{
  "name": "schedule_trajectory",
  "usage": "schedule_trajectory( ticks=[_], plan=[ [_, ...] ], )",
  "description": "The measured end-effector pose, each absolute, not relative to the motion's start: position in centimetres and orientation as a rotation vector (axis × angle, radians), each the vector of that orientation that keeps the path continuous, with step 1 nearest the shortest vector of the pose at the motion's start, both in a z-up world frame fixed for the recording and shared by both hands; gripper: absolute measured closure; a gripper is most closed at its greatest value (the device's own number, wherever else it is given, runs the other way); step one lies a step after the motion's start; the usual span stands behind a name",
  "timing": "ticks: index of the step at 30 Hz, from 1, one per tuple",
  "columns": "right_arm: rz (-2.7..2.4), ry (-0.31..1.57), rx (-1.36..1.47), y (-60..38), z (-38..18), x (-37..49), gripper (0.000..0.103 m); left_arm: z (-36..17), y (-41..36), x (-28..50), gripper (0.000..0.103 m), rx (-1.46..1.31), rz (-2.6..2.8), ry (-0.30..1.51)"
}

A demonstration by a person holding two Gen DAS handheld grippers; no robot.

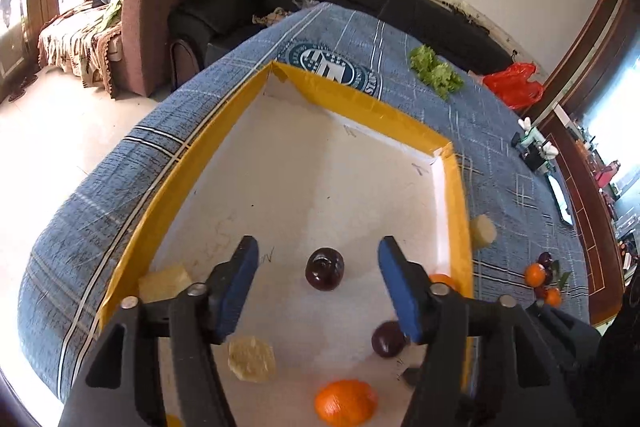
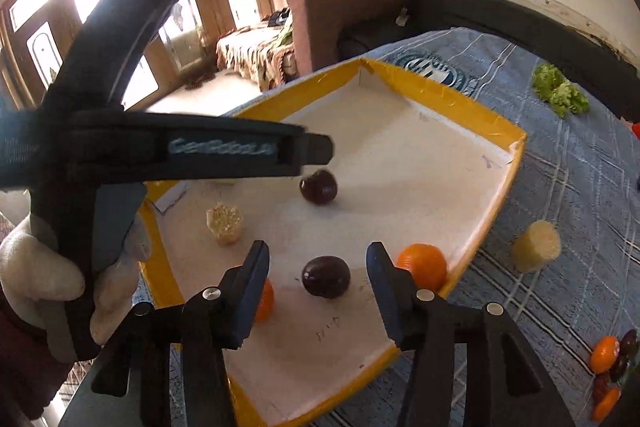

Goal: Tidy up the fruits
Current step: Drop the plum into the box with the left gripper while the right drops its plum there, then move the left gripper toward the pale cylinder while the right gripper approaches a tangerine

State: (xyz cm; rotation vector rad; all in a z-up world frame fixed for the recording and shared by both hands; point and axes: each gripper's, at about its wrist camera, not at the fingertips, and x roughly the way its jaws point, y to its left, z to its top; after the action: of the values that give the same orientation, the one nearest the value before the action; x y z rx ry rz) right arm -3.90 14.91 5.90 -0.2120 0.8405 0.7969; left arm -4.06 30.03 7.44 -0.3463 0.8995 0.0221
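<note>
Yellow-rimmed tray (image 1: pixel 168 187) on blue plaid cloth (image 1: pixel 500 155). Left gripper (image 1: pixel 316 267) spread, empty; dark plum (image 1: pixel 325 269) lies on the tray floor between its fingertips, untouched. Right gripper (image 2: pixel 318 269) spread, second plum (image 2: pixel 326 277) between its tips; orange (image 2: pixel 422 265) at 3 o'clock.

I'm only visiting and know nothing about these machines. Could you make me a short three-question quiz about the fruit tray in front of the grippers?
1. True or false: the right gripper is clamped on a plum.
2. Where does the lettuce lie: A in the tray, B on the blue cloth, C on the sofa?
3. How many plums lie in the tray?

Key: 1 false, its jaws stand apart around it; 2 B; 3 two.
</note>
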Motion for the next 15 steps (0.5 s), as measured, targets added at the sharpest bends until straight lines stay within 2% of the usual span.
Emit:
schedule_trajectory(
  ticks=[2, 15],
  plan=[
    [0.774, 0.819, -0.183, 13.5, 6.7, -4.0, 0.047, 8.4, 29.6, -5.2, 0.027, -0.345, 0.034, 0.884],
    [0.528, 0.646, 0.099, -3.1, 14.5, -6.9, 0.047, 19.3, 23.4, -14.7, 0.027, -0.368, -0.155, 0.687]
  ],
)
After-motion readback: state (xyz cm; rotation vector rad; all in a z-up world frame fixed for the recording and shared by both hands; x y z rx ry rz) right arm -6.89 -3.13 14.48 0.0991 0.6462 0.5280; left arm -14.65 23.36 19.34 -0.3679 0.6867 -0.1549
